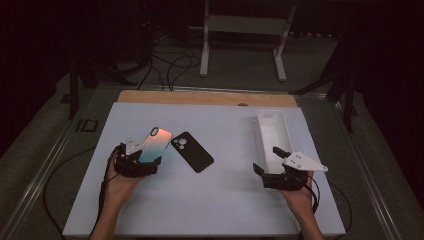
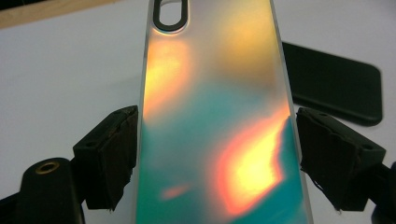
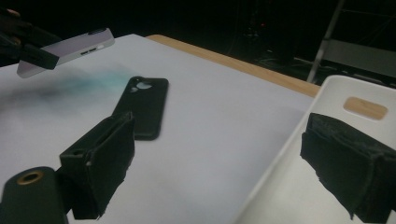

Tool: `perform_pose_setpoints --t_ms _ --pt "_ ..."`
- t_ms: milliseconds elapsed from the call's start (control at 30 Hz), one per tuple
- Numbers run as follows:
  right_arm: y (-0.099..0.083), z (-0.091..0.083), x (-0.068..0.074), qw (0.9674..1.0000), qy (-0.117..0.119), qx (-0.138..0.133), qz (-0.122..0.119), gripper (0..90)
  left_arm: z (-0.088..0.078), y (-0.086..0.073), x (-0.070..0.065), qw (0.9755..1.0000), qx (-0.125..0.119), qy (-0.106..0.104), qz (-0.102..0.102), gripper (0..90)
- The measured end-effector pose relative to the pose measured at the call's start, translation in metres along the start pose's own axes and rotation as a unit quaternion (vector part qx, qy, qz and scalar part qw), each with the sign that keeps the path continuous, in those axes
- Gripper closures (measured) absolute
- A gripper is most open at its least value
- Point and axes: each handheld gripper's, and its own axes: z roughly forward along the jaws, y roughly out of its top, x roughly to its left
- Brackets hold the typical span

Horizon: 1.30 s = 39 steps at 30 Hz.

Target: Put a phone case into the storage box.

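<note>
My left gripper (image 1: 147, 159) is shut on an iridescent phone case (image 1: 156, 144), one jaw on each long edge, with the camera cutout pointing away from the hand. In the left gripper view the iridescent case (image 2: 215, 116) shines orange and teal between the pads. Seen from the right gripper view, the iridescent case (image 3: 70, 51) is held tilted above the table. A black phone case (image 1: 192, 151) lies flat on the white tabletop just right of it. My right gripper (image 1: 267, 159) is open and straddles the near left wall of a white tray (image 1: 260, 135).
The white board (image 1: 215, 200) covers a wooden table whose far edge (image 1: 200, 97) shows. A white stand (image 1: 245, 25) and several cables lie on the floor beyond. The black case (image 3: 144, 105) and the white tray (image 3: 289, 149) lie ahead of the right gripper (image 3: 219, 154).
</note>
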Motion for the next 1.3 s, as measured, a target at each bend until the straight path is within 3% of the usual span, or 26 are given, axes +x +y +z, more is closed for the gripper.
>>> perform_pose_setpoints --t_ms 400,633,1033,1300 --pt "0.016 0.006 0.002 0.9999 0.013 -0.003 -0.008 9.9 -0.012 0.020 -0.017 0.9990 -0.028 -0.010 0.034 17.1" --pt "0.026 0.009 -0.001 0.9997 0.022 -0.003 0.005 9.9 -0.015 0.033 -0.032 0.9971 -0.047 -0.022 0.055 17.0" --pt "0.044 0.021 -0.005 0.9980 0.046 -0.008 0.042 9.8 -0.022 0.049 -0.046 0.9928 -0.079 -0.038 0.082 17.1" --pt "0.061 0.030 0.000 0.9977 0.052 -0.011 0.042 9.9 -0.023 0.058 -0.058 0.9890 -0.091 -0.049 0.106 17.0"
